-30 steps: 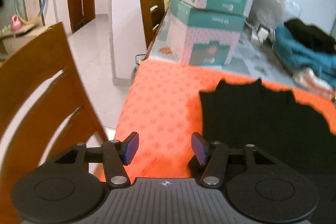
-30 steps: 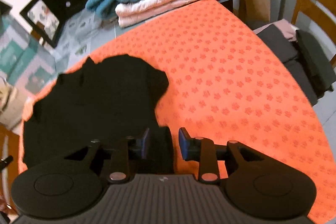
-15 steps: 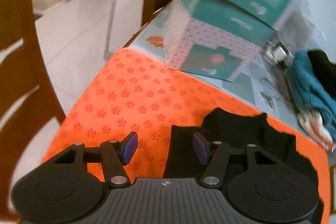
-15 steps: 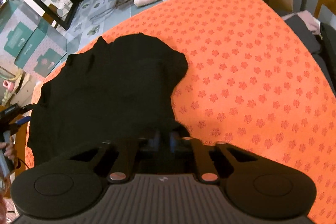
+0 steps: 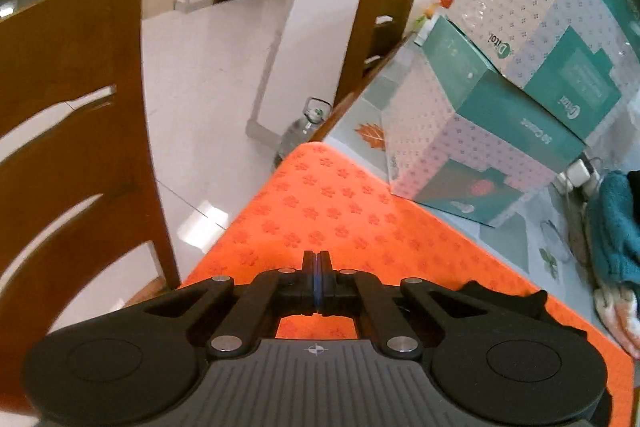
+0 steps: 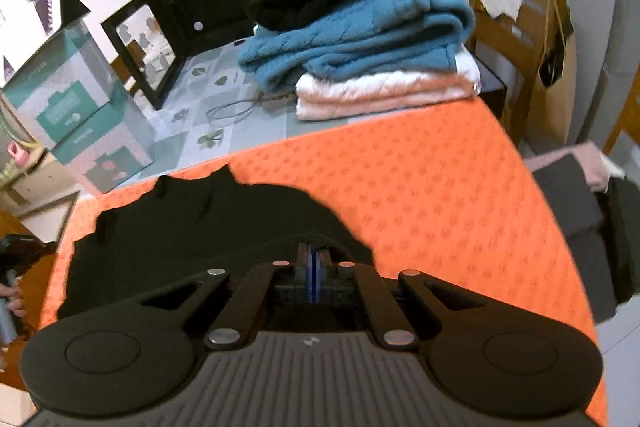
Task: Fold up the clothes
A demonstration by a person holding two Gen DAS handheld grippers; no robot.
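A black garment (image 6: 200, 227) lies spread on the orange patterned mat (image 6: 440, 195). My right gripper (image 6: 313, 253) is shut on the garment's near right edge, and the cloth rises in a fold around the fingers. My left gripper (image 5: 316, 261) is shut above the mat's (image 5: 340, 211) left corner. No cloth shows between its pads. A strip of the garment (image 5: 504, 297) peeks out behind its right side. In the right wrist view the left gripper (image 6: 28, 251) sits at the far left, held by a hand (image 6: 10, 301), with a sliver of orange between it and the garment.
Stacked teal boxes (image 5: 500, 131) stand at the mat's far left. Folded teal, pink and black clothes (image 6: 360, 39) are piled at the back beside a black appliance (image 6: 192, 3). A wooden chair (image 5: 72, 147) is close on the left. Another chair holding dark clothes (image 6: 580, 211) is on the right.
Both grippers have shut: the right one on the garment's edge, the left after swinging over the mat's left corner. Both views have tilted upward.
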